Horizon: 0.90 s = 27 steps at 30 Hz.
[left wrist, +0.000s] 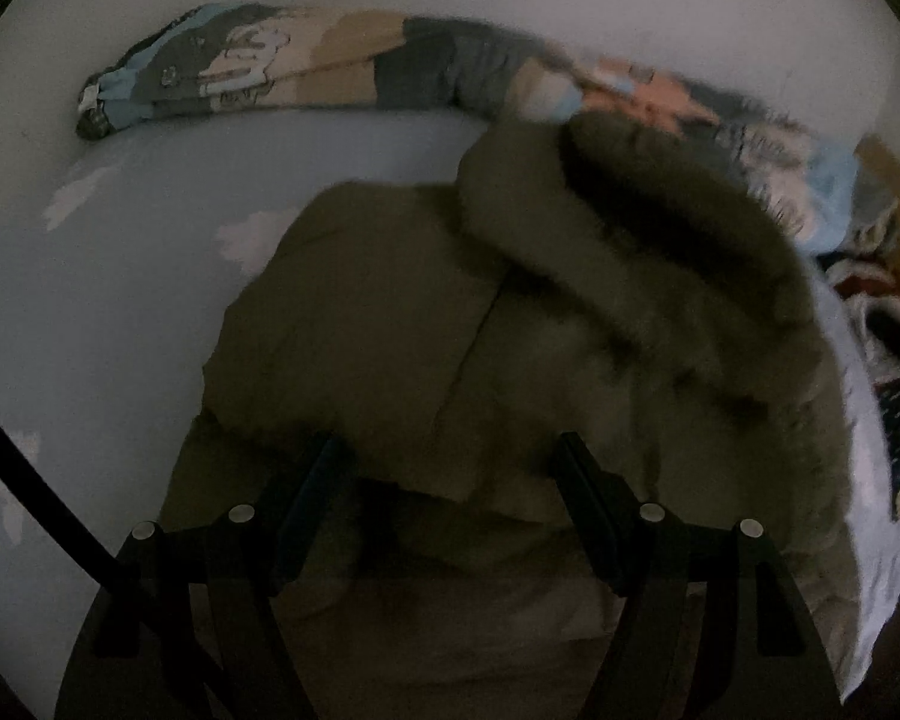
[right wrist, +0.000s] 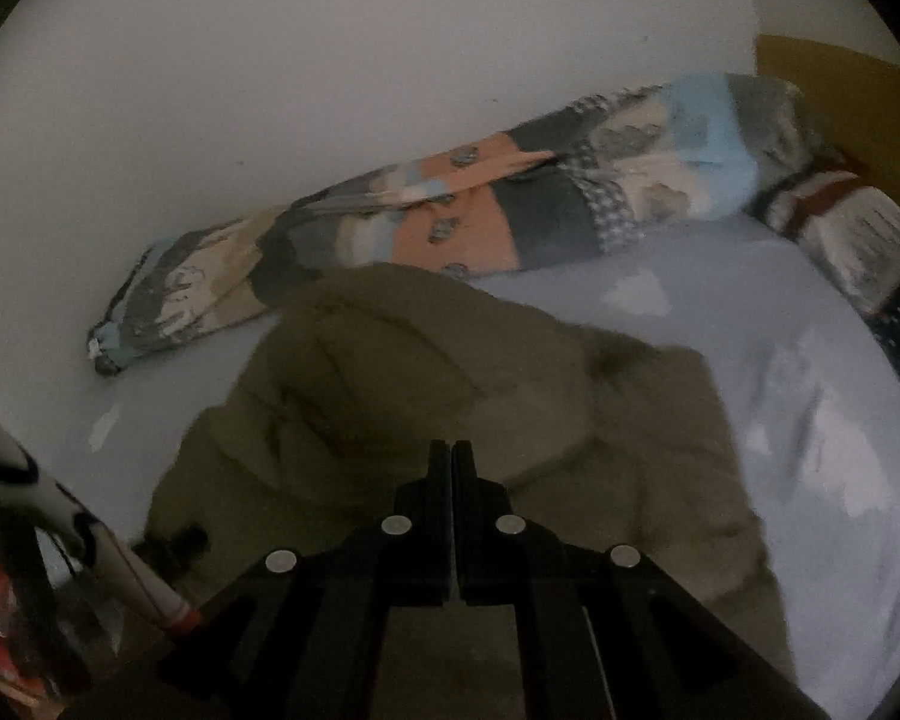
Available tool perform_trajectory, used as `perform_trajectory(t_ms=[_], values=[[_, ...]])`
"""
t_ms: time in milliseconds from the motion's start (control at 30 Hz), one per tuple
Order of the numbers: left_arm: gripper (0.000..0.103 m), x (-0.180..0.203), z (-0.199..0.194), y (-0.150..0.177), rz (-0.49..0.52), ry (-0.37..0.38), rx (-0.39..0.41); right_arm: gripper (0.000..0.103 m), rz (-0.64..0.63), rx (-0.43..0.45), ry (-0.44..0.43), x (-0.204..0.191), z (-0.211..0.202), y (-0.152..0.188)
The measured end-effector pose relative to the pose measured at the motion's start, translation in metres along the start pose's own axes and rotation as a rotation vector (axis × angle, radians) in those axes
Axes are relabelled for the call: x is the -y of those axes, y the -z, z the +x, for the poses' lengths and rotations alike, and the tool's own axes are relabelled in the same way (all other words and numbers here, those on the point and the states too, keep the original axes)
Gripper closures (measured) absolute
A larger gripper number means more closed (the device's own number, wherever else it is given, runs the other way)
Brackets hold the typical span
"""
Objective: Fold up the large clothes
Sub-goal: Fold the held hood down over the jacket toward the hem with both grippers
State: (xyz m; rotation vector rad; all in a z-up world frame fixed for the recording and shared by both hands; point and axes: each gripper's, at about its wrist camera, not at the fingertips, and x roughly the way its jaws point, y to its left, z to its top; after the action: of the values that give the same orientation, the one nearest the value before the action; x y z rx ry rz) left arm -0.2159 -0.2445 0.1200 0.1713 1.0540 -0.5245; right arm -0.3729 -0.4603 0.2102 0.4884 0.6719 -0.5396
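Lying spread on the bed (left wrist: 120, 276), just ahead of and under both pairs of tongs: an olive-green coat (left wrist: 450, 330), its fur-trimmed hood (left wrist: 660, 252) bunched up ahead and to the right of the left tongs (left wrist: 450, 468). Left tongs released, jaws standing well apart over the near hem of the coat, nothing between them; probably held wide so as to take in a thick padded edge. Pointing steeply down at the fabric, which suits a grab from above. Whether the tips touch the cloth: cannot tell, as the picture is dim and blurred.

Right tongs (right wrist: 453, 450) clenched, the two jaws pressed flat together, tips over the middle of the coat. No cloth seen pinched between them, though a thin fold hidden at the very tip cannot be ruled out. Perhaps kept closed to press or smooth the bulk down rather than lift it.

Beyond the coat, far ahead of both tongs, against the wall (right wrist: 330, 90): a rolled patchwork blanket (right wrist: 450, 210), likely pushed back to leave room for folding. Left of the right tongs, low in its view: a sleeve (right wrist: 120, 564) with a red cuff.

Judged from the lumpy, uneven lie of the coat: folding hardly begun or only partly done.
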Motion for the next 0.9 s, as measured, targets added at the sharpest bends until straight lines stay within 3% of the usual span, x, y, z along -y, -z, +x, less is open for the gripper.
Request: perform_trajectory(t_ms=[167,333,467,533,667,767,900], values=[[0.031,-0.002,0.005,0.000,0.001,-0.001,-0.021,0.101,0.001,-0.046,-0.020,-0.021,0.055,-0.020],[0.031,-0.005,0.001,0.001,0.004,0.010,-0.021,0.101,0.035,-0.292,0.025,-0.009,0.135,0.007],[0.031,-0.013,-0.012,-0.004,-0.022,0.000,0.024,0.101,0.063,-0.287,0.016,-0.003,0.133,0.008],[0.031,-0.017,-0.020,-0.007,-0.038,-0.023,0.057,0.100,0.062,-0.242,0.015,-0.010,0.119,0.001],[0.031,-0.029,-0.025,-0.008,-0.073,-0.105,0.084,0.096,-0.012,-0.151,-0.080,-0.044,0.095,-0.016],[0.031,-0.040,-0.014,-0.007,-0.100,-0.157,0.046,0.091,-0.035,-0.204,-0.167,-0.072,0.107,-0.013],[0.031,-0.044,0.009,-0.003,-0.101,-0.157,-0.040,0.091,-0.089,-0.331,-0.160,-0.096,0.146,0.015]])
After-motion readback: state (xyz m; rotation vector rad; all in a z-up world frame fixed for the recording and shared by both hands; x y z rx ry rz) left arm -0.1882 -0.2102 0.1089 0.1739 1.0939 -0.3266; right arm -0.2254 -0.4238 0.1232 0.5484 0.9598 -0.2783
